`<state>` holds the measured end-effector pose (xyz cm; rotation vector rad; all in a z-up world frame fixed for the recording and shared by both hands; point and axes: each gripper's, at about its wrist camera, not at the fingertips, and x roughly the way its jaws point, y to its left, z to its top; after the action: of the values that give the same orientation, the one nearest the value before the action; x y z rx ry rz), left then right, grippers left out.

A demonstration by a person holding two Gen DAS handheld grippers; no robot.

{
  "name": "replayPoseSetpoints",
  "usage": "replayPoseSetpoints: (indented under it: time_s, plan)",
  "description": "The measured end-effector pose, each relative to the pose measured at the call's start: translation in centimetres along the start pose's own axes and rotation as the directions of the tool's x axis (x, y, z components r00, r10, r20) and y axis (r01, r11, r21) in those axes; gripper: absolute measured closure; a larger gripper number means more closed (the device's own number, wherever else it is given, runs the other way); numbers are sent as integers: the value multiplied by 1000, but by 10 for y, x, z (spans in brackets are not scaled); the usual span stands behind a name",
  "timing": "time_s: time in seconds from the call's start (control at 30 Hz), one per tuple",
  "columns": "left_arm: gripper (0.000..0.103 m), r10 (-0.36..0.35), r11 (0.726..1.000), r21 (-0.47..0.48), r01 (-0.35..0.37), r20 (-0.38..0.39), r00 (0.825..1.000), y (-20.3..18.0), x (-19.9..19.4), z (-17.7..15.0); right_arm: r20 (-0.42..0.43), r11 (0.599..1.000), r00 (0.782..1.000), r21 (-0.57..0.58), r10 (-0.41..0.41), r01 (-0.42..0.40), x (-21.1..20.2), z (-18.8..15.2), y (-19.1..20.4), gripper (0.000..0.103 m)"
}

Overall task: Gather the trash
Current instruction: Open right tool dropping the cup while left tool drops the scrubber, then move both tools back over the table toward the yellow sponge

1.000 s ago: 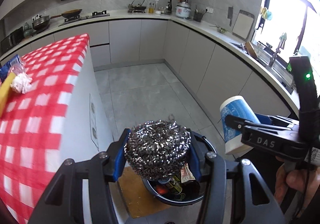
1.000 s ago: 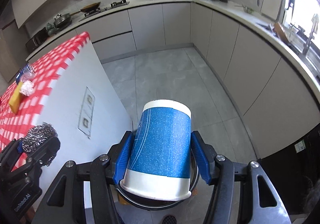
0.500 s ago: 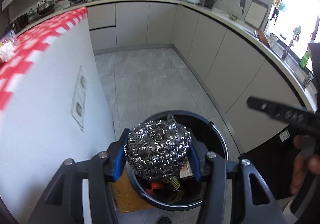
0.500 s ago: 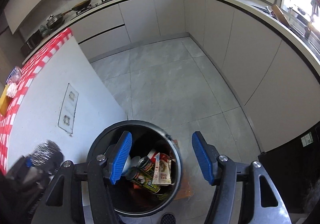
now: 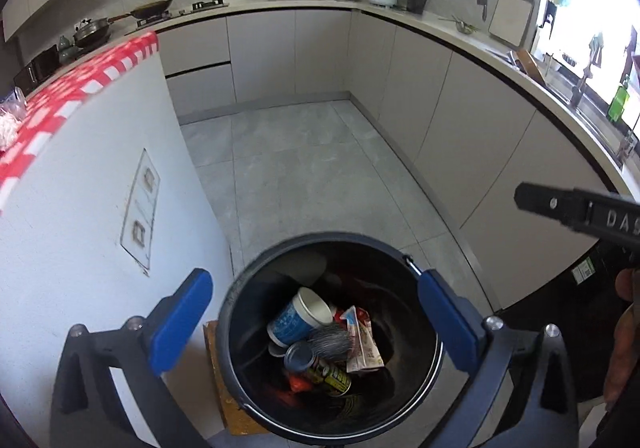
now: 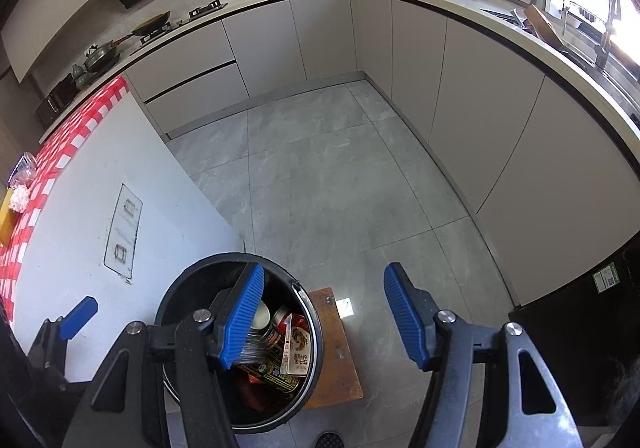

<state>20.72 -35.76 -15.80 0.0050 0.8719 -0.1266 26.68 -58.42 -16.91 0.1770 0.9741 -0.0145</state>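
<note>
Both grippers empty, left view (image 5: 316,324) alone shows blue cup (image 5: 298,318)

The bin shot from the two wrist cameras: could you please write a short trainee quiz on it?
1. True or false: the left gripper is open and holds nothing.
2. Multiple choice: where is the steel scourer? A) on the floor B) in the bin C) between the right gripper's pads
3. Fill in: the blue cup lies on its ____ inside the bin.

Key
1. True; its blue pads stand wide apart over the bin.
2. B; it rests beside the cup, among cans and wrappers. The right gripper is open and empty too.
3. Side; its open mouth faces up and to the right in the left wrist view.
</note>
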Motion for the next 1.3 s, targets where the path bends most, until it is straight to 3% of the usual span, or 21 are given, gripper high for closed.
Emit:
replayPoseSetpoints:
  time_s: [0.5, 0.67, 1.07, 1.3]
  plan:
    - [0, 58, 998, -27, -56, 73, 996, 45, -43, 34, 45, 997, 997, -54, 54, -52, -23, 26, 46, 38]
    - [0, 99, 993, -67, -93, 106, 989, 82, -65, 37, 60, 995, 994, -60, 88, -84, -31, 38, 73, 38]
    - [0, 242, 955, -205, -212, 135, 961, 209, -118, 31, 62, 967, 979, -182, 192, -178, -45, 45, 207, 38]
    - [0, 281, 932, -272, -239, 126, 952, 277, -131, 23, 46, 952, 974, -228, 222, -206, -47, 42, 274, 38]
